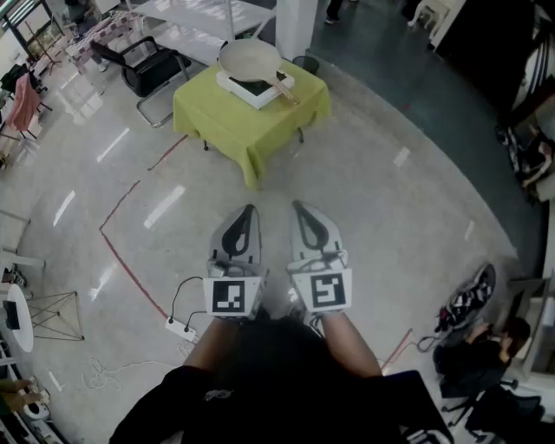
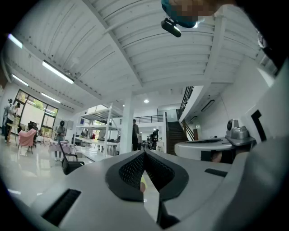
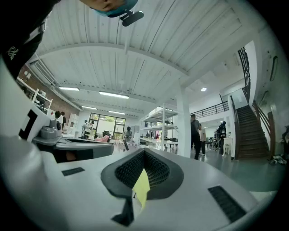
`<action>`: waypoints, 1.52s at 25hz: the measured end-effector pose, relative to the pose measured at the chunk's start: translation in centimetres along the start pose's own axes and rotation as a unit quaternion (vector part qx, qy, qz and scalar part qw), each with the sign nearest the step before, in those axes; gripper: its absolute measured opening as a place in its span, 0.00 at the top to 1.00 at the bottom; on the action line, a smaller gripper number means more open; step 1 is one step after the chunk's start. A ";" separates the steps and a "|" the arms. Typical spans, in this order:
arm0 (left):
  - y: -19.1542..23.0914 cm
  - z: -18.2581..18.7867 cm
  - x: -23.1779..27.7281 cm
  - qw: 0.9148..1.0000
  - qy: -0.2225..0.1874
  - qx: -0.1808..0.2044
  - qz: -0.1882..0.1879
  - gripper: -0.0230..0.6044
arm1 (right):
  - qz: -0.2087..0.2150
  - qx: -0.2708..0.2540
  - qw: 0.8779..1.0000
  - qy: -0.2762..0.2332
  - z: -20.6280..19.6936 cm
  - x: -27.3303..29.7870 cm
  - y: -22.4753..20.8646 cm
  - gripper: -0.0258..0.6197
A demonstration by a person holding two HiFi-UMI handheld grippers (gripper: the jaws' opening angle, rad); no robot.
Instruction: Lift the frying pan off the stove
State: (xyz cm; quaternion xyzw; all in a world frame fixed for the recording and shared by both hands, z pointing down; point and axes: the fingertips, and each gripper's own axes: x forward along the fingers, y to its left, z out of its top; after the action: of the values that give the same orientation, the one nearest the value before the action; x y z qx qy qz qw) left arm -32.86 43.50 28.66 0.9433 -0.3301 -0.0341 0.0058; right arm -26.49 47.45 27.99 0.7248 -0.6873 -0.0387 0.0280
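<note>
A pale frying pan (image 1: 250,59) with a wooden handle (image 1: 285,88) sits on a white stove (image 1: 254,92), on a small table with a yellow-green cloth (image 1: 251,126) far ahead of me. My left gripper (image 1: 251,209) and right gripper (image 1: 297,206) are held side by side close to my body, well short of the table and pointing toward it. Both are shut with nothing between the jaws. In the left gripper view the tips (image 2: 145,152) meet, and a sliver of the cloth (image 2: 142,185) shows below them. The right gripper view shows the same: tips (image 3: 144,151) together, cloth (image 3: 141,188) behind.
A black chair (image 1: 153,71) stands left of the table and a white column (image 1: 297,24) behind it. Red tape lines (image 1: 130,260) cross the glossy floor. A power strip (image 1: 181,329) with cable lies near my left. A seated person (image 1: 486,351) is at the right.
</note>
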 end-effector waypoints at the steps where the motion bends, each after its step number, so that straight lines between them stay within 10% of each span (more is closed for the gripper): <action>1: 0.0 -0.4 -0.1 1.000 0.008 -0.003 0.001 0.89 | 0.001 0.000 1.000 0.001 0.0 0.1 0.1 0.94; 10: 0.2 -3.3 -1.2 0.998 0.053 -0.023 -0.013 0.89 | 0.002 0.018 1.000 0.011 -1.8 -0.6 0.7 0.94; 16: 1.9 -5.6 -2.2 0.995 0.083 -0.052 -0.023 0.89 | 0.075 0.148 0.986 0.033 -4.4 0.4 2.8 0.94; 25: 6.7 -9.6 -4.3 0.988 0.126 -0.077 -0.045 0.89 | 0.091 0.092 0.987 0.094 -7.4 2.1 6.9 0.94; 38: 10.8 -12.7 -3.6 0.981 0.146 -0.099 -0.085 0.89 | -0.027 0.044 0.991 0.120 -9.3 3.0 5.3 0.94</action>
State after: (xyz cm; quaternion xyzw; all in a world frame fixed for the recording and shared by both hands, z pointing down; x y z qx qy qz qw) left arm -41.55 37.17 41.95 0.9574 -0.2398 0.0713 0.1443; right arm -30.73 44.03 37.69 0.7428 -0.6603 0.0787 0.0774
